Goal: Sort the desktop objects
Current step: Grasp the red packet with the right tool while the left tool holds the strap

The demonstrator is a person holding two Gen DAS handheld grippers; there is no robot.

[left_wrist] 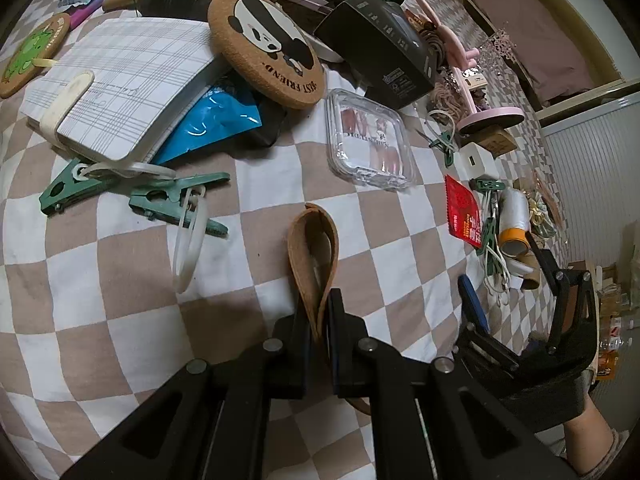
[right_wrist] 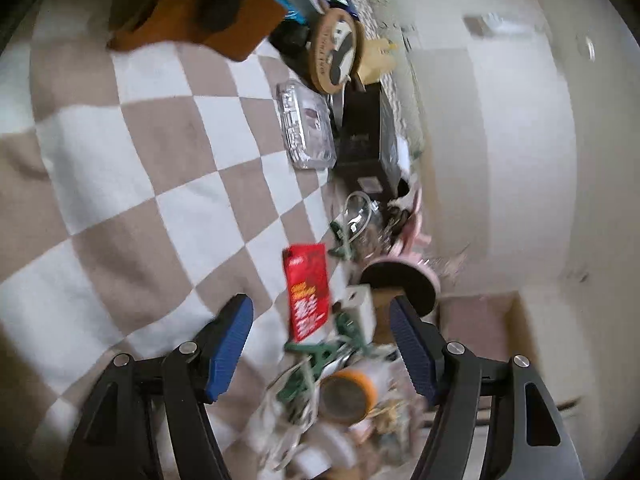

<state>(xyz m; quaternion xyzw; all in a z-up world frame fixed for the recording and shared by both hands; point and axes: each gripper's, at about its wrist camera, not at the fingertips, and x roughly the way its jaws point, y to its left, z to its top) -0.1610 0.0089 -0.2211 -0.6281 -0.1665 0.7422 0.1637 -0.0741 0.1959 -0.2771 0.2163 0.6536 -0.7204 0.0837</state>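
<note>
My left gripper (left_wrist: 319,312) is shut on a folded brown leather strap (left_wrist: 314,248), whose loop stands up over the checkered cloth (left_wrist: 120,280). My right gripper (right_wrist: 320,332) is open above a heap of small items: a red packet (right_wrist: 307,292), a green clip (right_wrist: 320,354), an orange-rimmed tape roll (right_wrist: 348,394) and a white charger block (right_wrist: 360,304). That open right gripper (left_wrist: 520,280) also appears at the right edge of the left wrist view. The right wrist view is blurred.
Beyond the strap lie a clear plastic case (left_wrist: 368,140), a panda cork coaster (left_wrist: 268,48), a plaid notebook (left_wrist: 124,80), a blue pouch (left_wrist: 216,120), green clips (left_wrist: 172,200), a white ring (left_wrist: 188,252), a black box (left_wrist: 380,56) and a pink stand (left_wrist: 480,112).
</note>
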